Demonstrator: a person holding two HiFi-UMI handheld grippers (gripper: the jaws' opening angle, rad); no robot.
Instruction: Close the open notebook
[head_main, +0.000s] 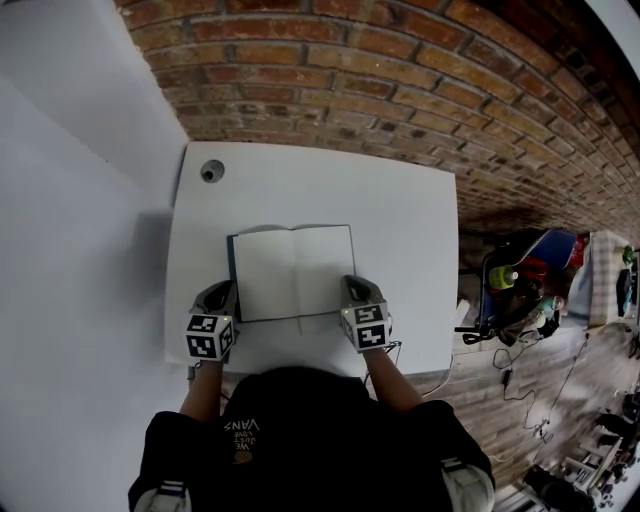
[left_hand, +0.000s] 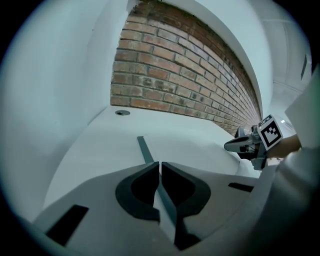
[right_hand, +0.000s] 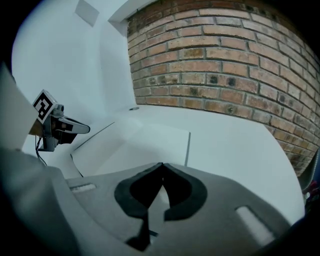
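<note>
The open notebook (head_main: 293, 270) lies flat on the table (head_main: 410, 230) — left tool (head_main: 222, 293) at its left edge, right tool (head_main: 353, 288) at its right, both closed, empty.

Left tool (head_main: 224, 292), right tool (head_main: 353, 286): jaws together, pitched down.

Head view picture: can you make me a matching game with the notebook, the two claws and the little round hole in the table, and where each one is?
Things:
1. notebook
2. left claw
3. right claw
4. round hole

Places:
A. in the far left corner of the table
B. at the notebook's near right corner
C. lying open in the middle of the table
D. at the notebook's near left corner

Right pairs: 1-C, 2-D, 3-B, 4-A.
</note>
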